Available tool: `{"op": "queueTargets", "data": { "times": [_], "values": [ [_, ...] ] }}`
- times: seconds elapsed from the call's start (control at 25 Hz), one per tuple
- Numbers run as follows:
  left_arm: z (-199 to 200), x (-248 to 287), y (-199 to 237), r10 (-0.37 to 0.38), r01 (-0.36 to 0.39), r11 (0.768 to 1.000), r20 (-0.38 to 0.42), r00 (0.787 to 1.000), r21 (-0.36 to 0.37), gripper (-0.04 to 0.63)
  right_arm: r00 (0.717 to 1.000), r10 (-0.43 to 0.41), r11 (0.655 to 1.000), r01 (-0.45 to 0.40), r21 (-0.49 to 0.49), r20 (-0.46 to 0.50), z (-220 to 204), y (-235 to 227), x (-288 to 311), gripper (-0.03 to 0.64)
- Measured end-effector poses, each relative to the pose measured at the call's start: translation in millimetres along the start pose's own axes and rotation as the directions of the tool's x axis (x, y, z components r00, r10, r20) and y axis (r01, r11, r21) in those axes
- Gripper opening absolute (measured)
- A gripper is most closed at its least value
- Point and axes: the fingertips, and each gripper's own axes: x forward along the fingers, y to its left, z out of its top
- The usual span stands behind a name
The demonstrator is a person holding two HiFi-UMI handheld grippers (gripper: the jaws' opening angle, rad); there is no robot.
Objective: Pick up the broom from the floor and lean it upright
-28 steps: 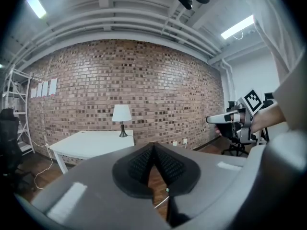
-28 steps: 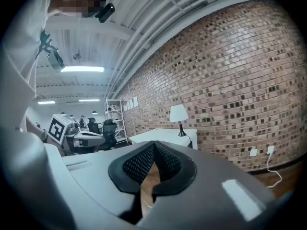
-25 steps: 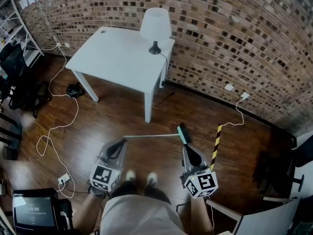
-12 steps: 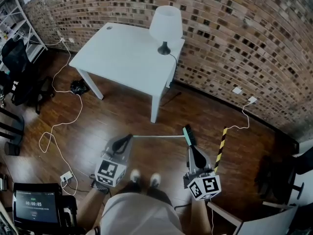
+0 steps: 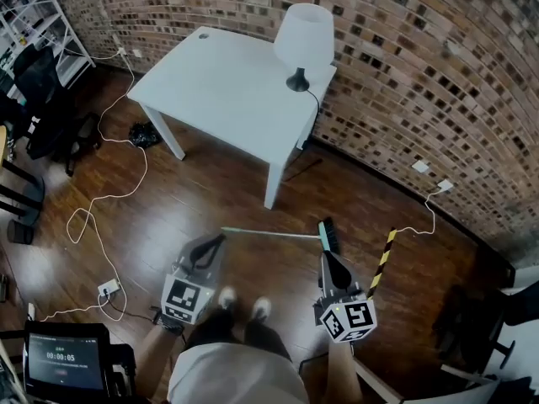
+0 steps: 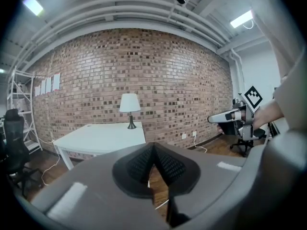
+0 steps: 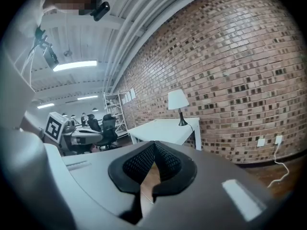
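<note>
The broom lies flat on the wooden floor, with its thin pale handle running left to right and its teal head with dark bristles at the right end. My left gripper hovers just short of the handle's left tip, its jaws shut and empty. My right gripper hangs just on the near side of the broom head, also shut with nothing in it. Neither gripper view shows the broom. The right gripper shows at the right of the left gripper view.
A white table with a white lamp stands against the brick wall beyond the broom. A yellow-black striped bar lies right of the broom head. Cables and a power strip lie at left. Office chairs stand far left.
Both grippers have edged forward and sunk a little towards the floor. The broom has not moved, and both pairs of jaws stay shut.
</note>
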Motion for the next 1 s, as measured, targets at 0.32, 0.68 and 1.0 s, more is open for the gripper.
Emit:
{"op": "queueTargets", "data": {
  "times": [0.32,0.68,1.0],
  "values": [
    [-46.5,14.9,24.9,0.067,-0.069,0.997,-0.053,0.996,-0.042,-0.005,0.996,0.044,0.998,-0.047,-0.048,-0.081,-27.3,-3.0,58.9,0.038],
    [-108.4,48.6,64.6,0.047,-0.053,0.998,-0.125,0.991,-0.045,-0.005,0.969,0.082,0.959,-0.140,-0.245,-0.235,-99.3,0.4,143.8,0.058],
    [-190.9,96.5,98.8,0.054,-0.087,0.982,-0.190,0.980,-0.169,-0.005,0.909,0.075,0.912,-0.229,-0.340,-0.411,-202.5,-4.6,229.5,0.063]
  ]
}}
